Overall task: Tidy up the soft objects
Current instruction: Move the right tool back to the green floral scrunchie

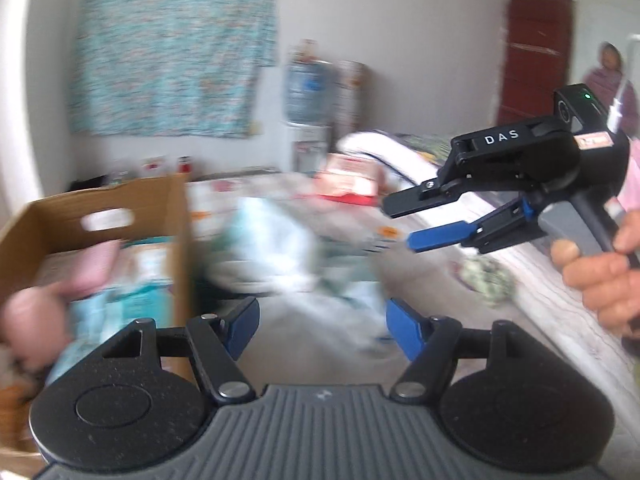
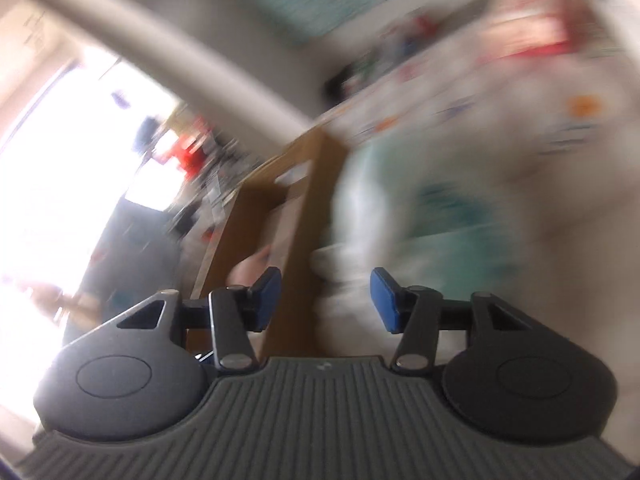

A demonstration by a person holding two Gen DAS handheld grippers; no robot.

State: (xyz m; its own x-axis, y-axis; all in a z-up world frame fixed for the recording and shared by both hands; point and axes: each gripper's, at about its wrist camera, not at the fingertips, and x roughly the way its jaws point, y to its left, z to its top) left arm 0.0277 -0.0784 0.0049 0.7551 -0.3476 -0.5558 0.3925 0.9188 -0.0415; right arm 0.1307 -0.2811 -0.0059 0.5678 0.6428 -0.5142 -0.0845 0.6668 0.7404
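Left tongs [image 1: 320,326]: nearest my lens, blue pads spread apart with nothing between them; I see only blurred bedding past the gap.
Right tongs [image 1: 400,226]: spread as well, empty; in the left wrist view they hang above the bed, pointing toward the box side.
Right hand [image 1: 600,276]: I see it wrapped around the grey handle at the frame's right edge, tilting the tool slightly downward.
Soft pile [image 1: 280,248]: a white and pale-teal bundle, badly smeared, lying on the bed just beside the box's outer wall, ahead of both tongs.
Cardboard box [image 1: 180,216]: open-topped, on the left; I make out a pink soft item [image 1: 96,268] and light-blue fabric inside it.
Bed [image 1: 400,280]: patterned sheet; a small green-speckled cloth [image 1: 486,280] sits apart, nearer the right hand.
Progress: I judge it partway, some soft things already boxed, the pile and the speckled cloth left to go.
Pose: both tools angle downward over the bed; heavy blur in the right wrist view keeps me from finer detail.
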